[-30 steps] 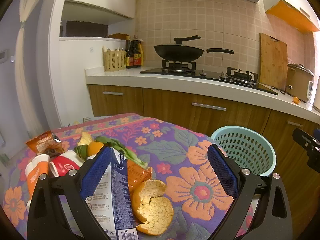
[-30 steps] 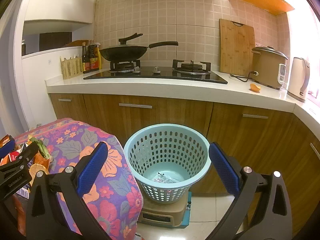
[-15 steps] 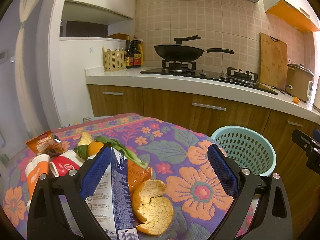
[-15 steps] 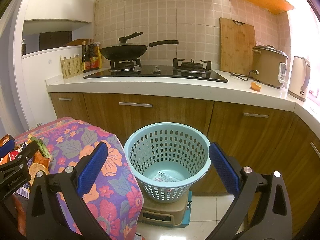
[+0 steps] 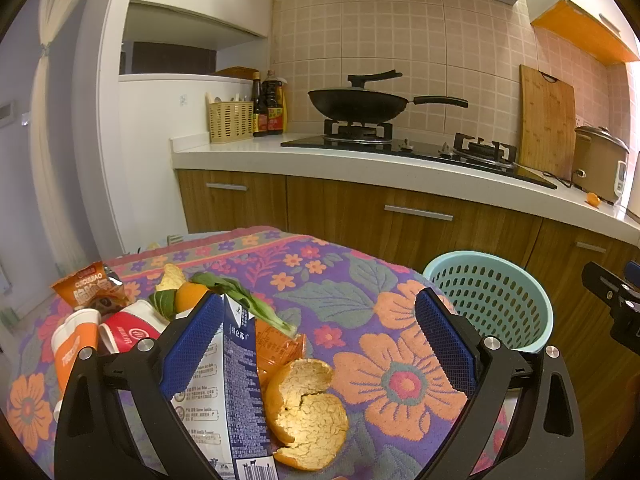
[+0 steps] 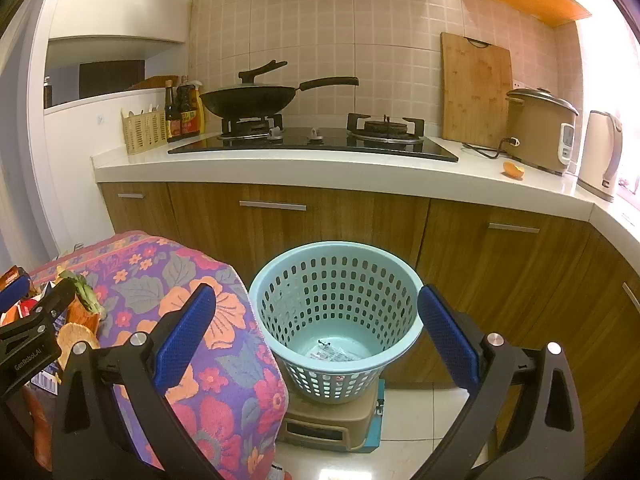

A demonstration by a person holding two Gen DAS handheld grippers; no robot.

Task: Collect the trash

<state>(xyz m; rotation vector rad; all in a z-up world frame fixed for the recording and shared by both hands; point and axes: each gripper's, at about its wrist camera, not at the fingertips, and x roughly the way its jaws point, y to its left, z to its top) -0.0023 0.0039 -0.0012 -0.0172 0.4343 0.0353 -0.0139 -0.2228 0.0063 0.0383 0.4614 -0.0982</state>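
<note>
Both grippers, left [image 5: 320, 344] and right [image 6: 316, 334], hang with jaws spread wide, grasping nothing. The blue basket [image 6: 335, 264] beside the floral-clothed surface [image 5: 340, 288] holds one small wrapper [image 6: 334, 354]. Nearly everything remains: milk carton [image 5: 240, 380], orange peel [image 5: 306, 412], cups and snack packets lie uncollected.

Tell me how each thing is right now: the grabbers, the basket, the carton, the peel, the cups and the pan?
left gripper: jaws open, holding nothing
right gripper: jaws open, holding nothing
basket: upright, almost empty, a wrapper at the bottom
milk carton: lying on the cloth
orange peel: torn, white side up
red cup: tipped over
wok: on the stove, lid on
</note>
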